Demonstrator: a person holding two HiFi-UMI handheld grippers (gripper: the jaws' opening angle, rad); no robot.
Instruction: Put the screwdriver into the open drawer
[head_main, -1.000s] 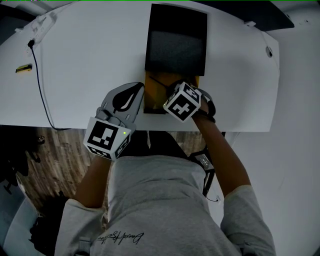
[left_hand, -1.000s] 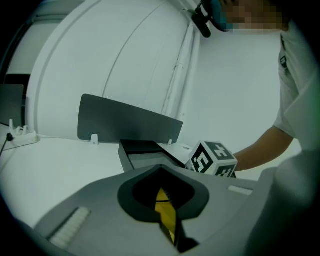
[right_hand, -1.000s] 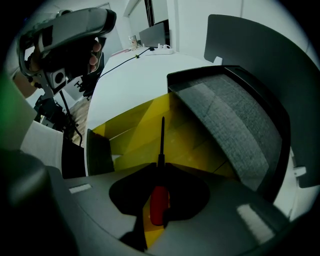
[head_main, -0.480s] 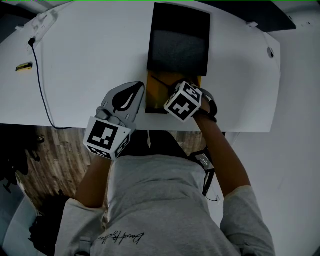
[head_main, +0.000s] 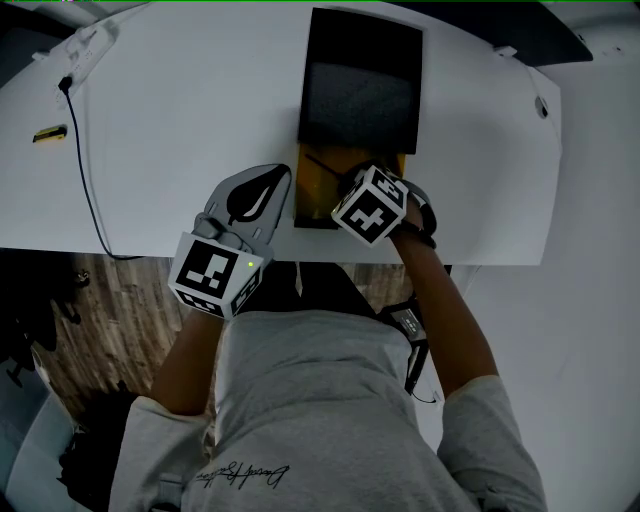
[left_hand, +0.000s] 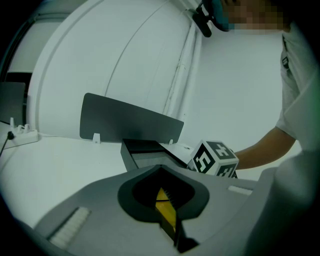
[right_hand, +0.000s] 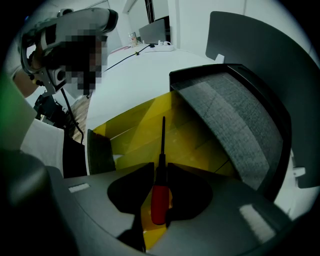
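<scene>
The screwdriver (right_hand: 158, 197) is seen between the jaws of the right gripper (right_hand: 160, 167), which have just been opening and are set slightly apart beside its red handle. Its shaft is seen lying inside the open yellow drawer (right_hand: 130, 127). The left gripper (head_main: 284, 172) is held empty, jaws together, over the white table (head_main: 180, 120) just beside the drawer.
</scene>
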